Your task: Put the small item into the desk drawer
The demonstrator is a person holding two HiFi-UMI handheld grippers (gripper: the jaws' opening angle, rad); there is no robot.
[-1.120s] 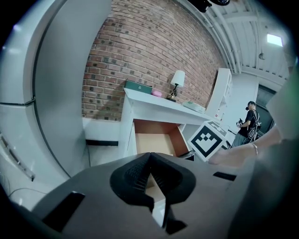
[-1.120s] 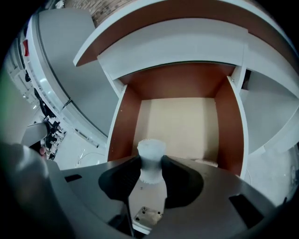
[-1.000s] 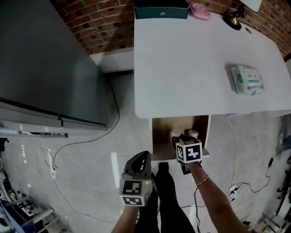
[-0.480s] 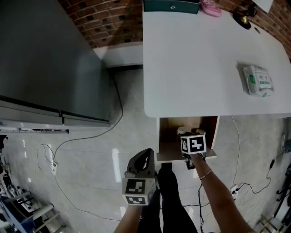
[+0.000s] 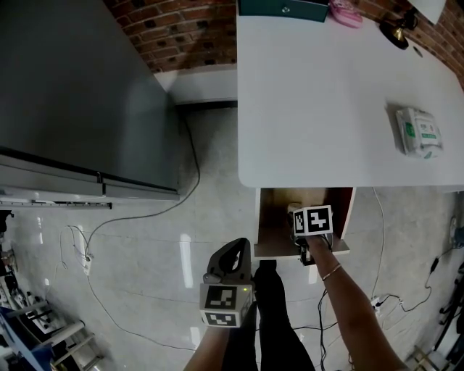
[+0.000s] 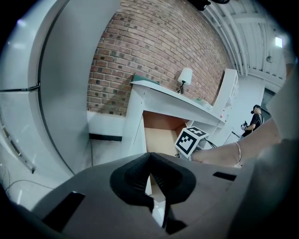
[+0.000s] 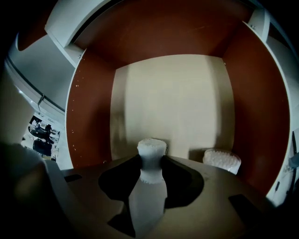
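Observation:
The drawer (image 5: 270, 226) stands pulled out under the white desk's (image 5: 326, 109) front edge. My right gripper (image 5: 303, 223) points steeply down into it, under its marker cube. In the right gripper view the right gripper (image 7: 150, 164) is shut on the small white capped item (image 7: 151, 148), held upright above the drawer's pale floor (image 7: 173, 102). A second white item (image 7: 222, 161) lies in the drawer to the right. My left gripper (image 5: 233, 255) hangs over the floor, left of the drawer, its jaws together and holding nothing (image 6: 150, 164).
A white pack (image 5: 419, 132) lies on the desk at the right; a teal box (image 5: 284, 7), a pink thing (image 5: 346, 13) and a lamp (image 5: 401, 27) stand at its back. A grey cabinet (image 5: 72, 94) fills the left. Cables (image 5: 145, 217) trail over the floor.
My right gripper has sunk deeper into the drawer with the white item and tipped further down. The left gripper has stayed nearly where it was.

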